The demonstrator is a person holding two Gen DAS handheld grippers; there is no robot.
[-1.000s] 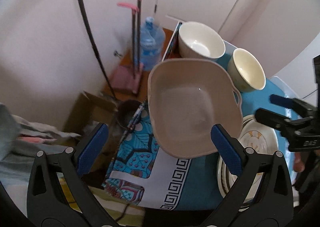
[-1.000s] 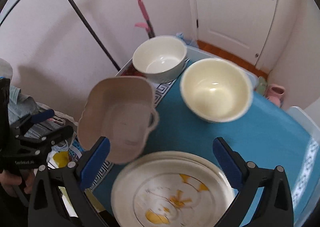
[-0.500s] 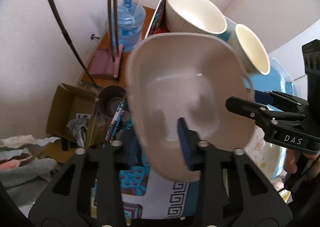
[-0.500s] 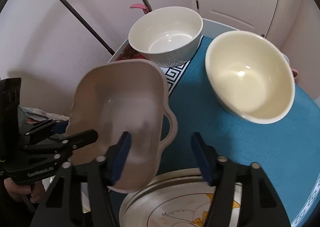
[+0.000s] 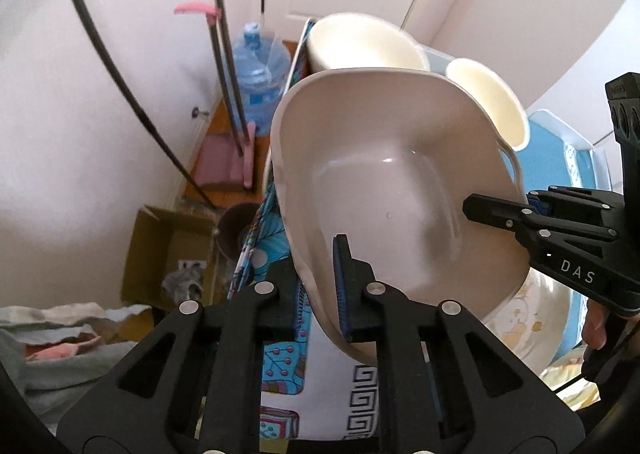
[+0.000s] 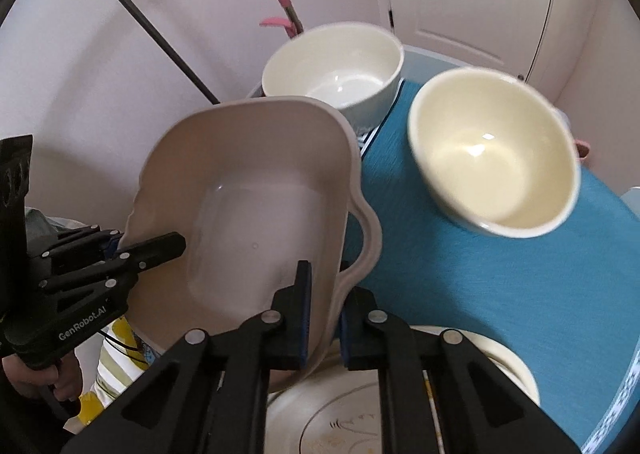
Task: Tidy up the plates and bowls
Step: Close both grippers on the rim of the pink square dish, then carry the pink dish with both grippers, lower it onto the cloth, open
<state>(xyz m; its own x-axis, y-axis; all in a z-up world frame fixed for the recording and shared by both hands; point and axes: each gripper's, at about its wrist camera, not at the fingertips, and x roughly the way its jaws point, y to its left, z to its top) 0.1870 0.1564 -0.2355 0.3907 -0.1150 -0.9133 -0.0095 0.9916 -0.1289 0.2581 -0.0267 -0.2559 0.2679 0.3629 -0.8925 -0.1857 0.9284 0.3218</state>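
Beige handled dish (image 5: 392,182) now pinched on opposite rims — left gripper (image 5: 320,294) and right gripper (image 6: 322,314) fingers, spread a second ago, have just closed on it. Dish sits tilted at the worktop's (image 6: 500,294) edge, overlapping the plate (image 6: 360,422).

The scene is viewed steeply downward and from close range by both wrist cameras, each along its own claw. The beige dish (image 5: 400,190) (image 6: 256,190), the two bowls and the blue-clothed tabletop (image 6: 500,294) are shared, seen from opposite sides.
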